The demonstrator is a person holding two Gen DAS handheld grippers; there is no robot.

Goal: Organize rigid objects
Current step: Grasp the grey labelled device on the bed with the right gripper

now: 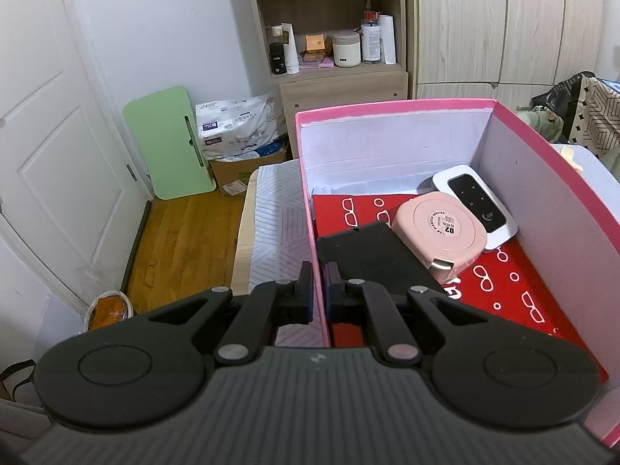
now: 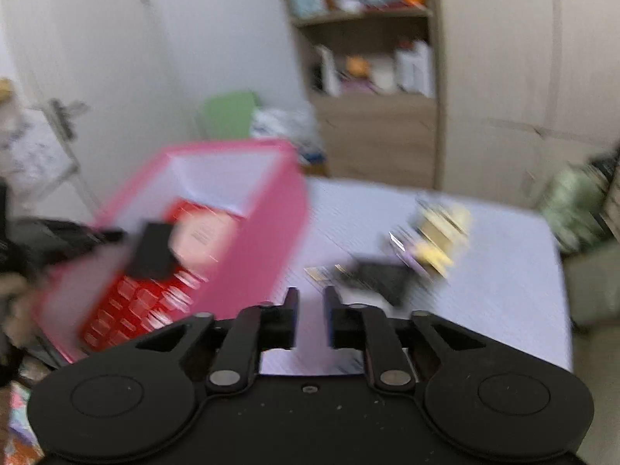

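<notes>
A pink box (image 1: pixel 387 114) with white inner walls and a red patterned floor stands on the pale table cover. It holds a pink round tape measure (image 1: pixel 441 232), a white router with a black face (image 1: pixel 474 201) and a flat black item (image 1: pixel 368 252). My left gripper (image 1: pixel 319 290) is shut on the box's left wall, one finger outside and one inside. The right wrist view is blurred. There my right gripper (image 2: pixel 310 302) hangs open over the cover, just right of the pink box (image 2: pixel 263 240), with nothing between its fingers. Beyond it lie a black object (image 2: pixel 381 277) and yellowish items (image 2: pixel 441 228).
A wooden shelf unit (image 1: pixel 329 31) with bottles and jars stands at the back, with a wardrobe (image 1: pixel 503 19) to its right. A green board (image 1: pixel 170 143), a bag and a cardboard carton (image 1: pixel 232 182) sit on the wooden floor left of the table. A white door (image 1: pixel 46 135) is at far left.
</notes>
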